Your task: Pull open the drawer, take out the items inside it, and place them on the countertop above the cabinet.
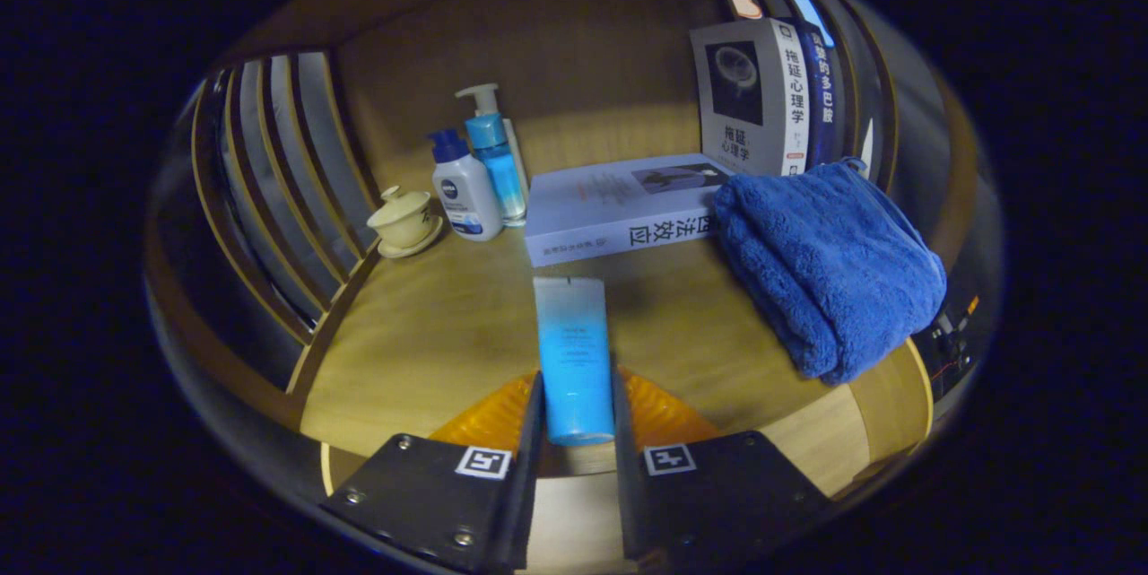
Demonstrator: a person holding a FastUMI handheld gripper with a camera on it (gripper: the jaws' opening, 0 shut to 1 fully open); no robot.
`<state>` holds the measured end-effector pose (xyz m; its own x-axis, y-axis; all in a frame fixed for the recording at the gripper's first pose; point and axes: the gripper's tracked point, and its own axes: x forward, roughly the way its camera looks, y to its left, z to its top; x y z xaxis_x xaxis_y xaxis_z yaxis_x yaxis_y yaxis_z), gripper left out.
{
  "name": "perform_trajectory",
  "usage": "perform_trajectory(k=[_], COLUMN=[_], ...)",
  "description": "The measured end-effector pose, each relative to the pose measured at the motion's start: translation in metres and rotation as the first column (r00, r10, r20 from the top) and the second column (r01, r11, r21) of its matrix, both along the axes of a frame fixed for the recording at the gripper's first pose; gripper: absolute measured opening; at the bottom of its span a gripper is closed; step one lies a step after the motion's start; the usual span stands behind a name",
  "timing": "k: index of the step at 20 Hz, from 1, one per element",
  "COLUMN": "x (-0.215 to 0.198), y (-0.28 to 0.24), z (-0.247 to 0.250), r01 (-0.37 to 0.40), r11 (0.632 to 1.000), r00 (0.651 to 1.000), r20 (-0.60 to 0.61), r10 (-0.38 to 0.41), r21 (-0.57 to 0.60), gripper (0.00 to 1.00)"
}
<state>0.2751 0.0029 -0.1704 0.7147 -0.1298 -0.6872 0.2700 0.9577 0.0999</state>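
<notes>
Wooden countertop (430,333); gripper (574,413) fingers clamped on blue tube (572,351), tube pointing ahead

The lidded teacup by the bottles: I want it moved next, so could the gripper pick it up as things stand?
Probably not yet: the gripper is shut on the blue tube. The countertop towards the teacup looks free.

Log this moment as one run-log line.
hand-held gripper: shut on blue plastic tube | over wooden countertop | ahead: flat white book
</notes>
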Motion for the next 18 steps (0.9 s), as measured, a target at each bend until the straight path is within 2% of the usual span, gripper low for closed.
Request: perform_trajectory(k=[7,8,10,17,18], x=[0.005,0.007,0.008,0.014,0.014], y=[0.002,0.005,0.004,0.008,0.006], z=[0.0,0.0,-0.001,-0.001,-0.001], r01=[-0.026,-0.035,-0.04,-0.066,-0.066], r11=[1.0,0.999,0.999,0.998,0.997], r00=[0.999,0.999,0.998,0.994,0.994], r20=[0.029,0.037,0.045,0.086,0.088], r10=[0.027,0.035,0.041,0.067,0.068], r21=[-0.011,-0.006,-0.009,-0.018,-0.026], gripper=[0.44,0.46,0.61,0.65,0.73])
